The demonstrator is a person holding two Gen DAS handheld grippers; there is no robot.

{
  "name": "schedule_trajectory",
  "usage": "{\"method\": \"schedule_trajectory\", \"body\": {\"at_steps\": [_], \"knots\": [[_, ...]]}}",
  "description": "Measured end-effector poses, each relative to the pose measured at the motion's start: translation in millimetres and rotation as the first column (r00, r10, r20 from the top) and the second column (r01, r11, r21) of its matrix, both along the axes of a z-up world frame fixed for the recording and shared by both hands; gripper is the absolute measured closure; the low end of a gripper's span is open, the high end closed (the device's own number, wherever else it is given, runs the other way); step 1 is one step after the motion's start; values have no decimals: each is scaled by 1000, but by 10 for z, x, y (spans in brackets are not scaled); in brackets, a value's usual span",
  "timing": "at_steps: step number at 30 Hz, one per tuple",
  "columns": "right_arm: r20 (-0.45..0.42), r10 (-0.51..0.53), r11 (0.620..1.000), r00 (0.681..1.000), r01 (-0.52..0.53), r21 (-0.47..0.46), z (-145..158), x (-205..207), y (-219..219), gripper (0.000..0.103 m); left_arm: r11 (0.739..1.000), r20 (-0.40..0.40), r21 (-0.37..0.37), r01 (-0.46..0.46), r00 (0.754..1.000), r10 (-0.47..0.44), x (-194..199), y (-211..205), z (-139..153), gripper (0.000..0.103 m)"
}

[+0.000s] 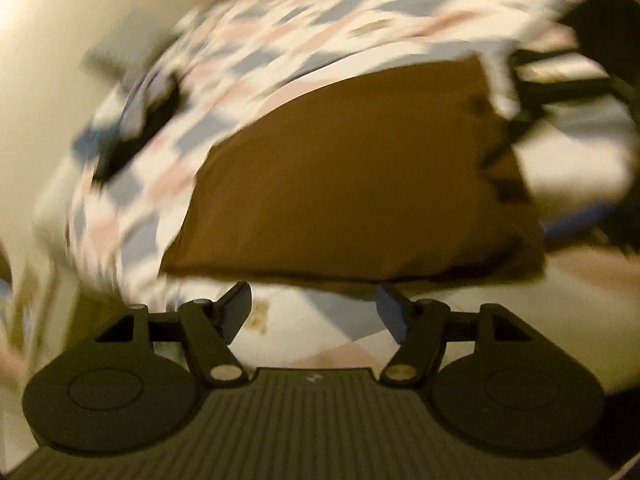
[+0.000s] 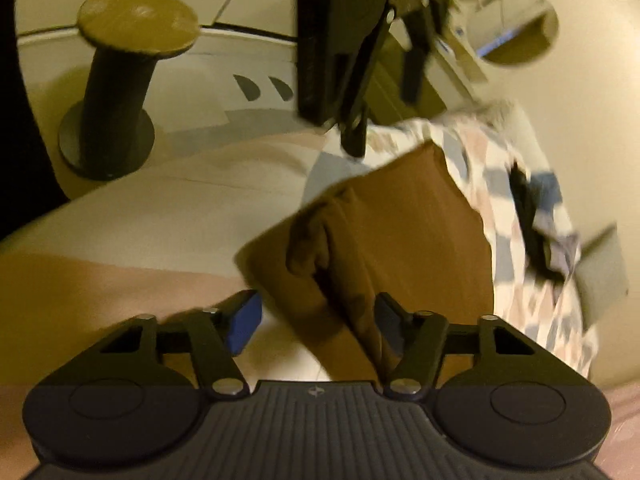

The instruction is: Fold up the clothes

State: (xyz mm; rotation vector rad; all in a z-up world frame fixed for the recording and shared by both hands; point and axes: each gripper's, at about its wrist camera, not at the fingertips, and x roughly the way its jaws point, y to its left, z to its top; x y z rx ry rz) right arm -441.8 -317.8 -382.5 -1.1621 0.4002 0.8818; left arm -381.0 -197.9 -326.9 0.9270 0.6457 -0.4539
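**Brown garment lying folded, both claws open**

I am holding my left claw (image 1: 314,308) with its fingers apart, empty, just in front of the near edge of the brown garment (image 1: 360,176). The garment is lying folded on a patterned bed cover (image 1: 248,40) with blue and pink patches. My right claw (image 2: 318,320) is also standing open; the bunched end of the garment is lying between its fingers, but they are not closing on it. A dark stool (image 2: 120,80) is standing beyond the bed.
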Motion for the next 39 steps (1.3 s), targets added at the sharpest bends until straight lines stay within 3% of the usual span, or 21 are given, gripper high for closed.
{"method": "schedule_trajectory", "body": {"at_steps": [1, 4, 9, 13, 15, 16, 17, 18, 19, 21, 25, 28, 31, 35, 36, 37, 38, 39], "knots": [[-12, 0, 1000, 1000, 1, 3, 0, 35, -1, 73, 997, 26, 33, 69, 997, -70, -90, -33, -77, 37], [-43, -26, 998, 999, 28, 57, 129, 176, -41, 91, 966, 79, 140, 217, 970, -229, -283, -97, -285, 37], [-61, -57, 989, 997, 64, 135, 396, 289, -112, 94, 910, 142, 231, 346, 913, -383, -376, -181, -509, 36], [-55, -75, 981, 996, 83, 176, 565, 345, -117, 102, 879, 178, 275, 390, 878, -445, -336, -287, -710, 33], [-70, -71, 978, 995, 83, 193, 616, 362, -114, 102, 881, 201, 263, 393, 870, -449, -264, -346, -741, 49], [-83, -62, 978, 995, 78, 194, 629, 367, -112, 102, 889, 197, 241, 390, 877, -438, -210, -377, -729, 76], [-90, -63, 979, 994, 79, 186, 618, 364, -115, 102, 898, 184, 217, 384, 887, -424, -161, -395, -710, 82], [-89, -75, 980, 993, 90, 180, 605, 376, -155, 89, 904, 173, 196, 380, 894, -413, -123, -406, -698, 84], [-87, -89, 979, 992, 103, 174, 592, 389, -199, 67, 907, 170, 187, 378, 897, -408, -112, -405, -703, 85], [-51, -120, 981, 991, 126, 144, 552, 428, -397, 46, 914, 170, 181, 363, 904, -392, -126, -394, -714, 85], [49, -151, 988, 987, 152, -29, 314, 608, -795, 46, 938, 159, 134, 320, 927, -339, -116, -395, -653, 85], [91, -108, 984, 990, 120, -135, 96, 756, -1043, 46, 945, 152, 131, 299, 936, -317, -88, -414, -659, 82], [136, 1, 978, 991, 28, -208, -108, 786, -1143, 46, 939, 163, 163, 304, 930, -330, -33, -382, -707, 80], [220, 119, 963, 968, -58, -264, -345, 833, -1104, 45, 923, 191, 211, 322, 912, -362, -50, -397, -829, 79], [233, 135, 960, 963, -69, -272, -381, 853, -1077, 47, 918, 200, 224, 328, 906, -373, -59, -407, -863, 80], [245, 150, 957, 958, -79, -279, -415, 874, -1048, 57, 912, 209, 236, 335, 899, -384, -71, -418, -896, 83], [223, 161, 952, 961, -92, -292, -424, 901, -1018, 71, 910, 214, 237, 341, 895, -391, -75, -421, -909, 86], [196, 167, 948, 966, -103, -301, -402, 939, -999, 96, 913, 212, 221, 344, 896, -390, -57, -409, -892, 88]]}}
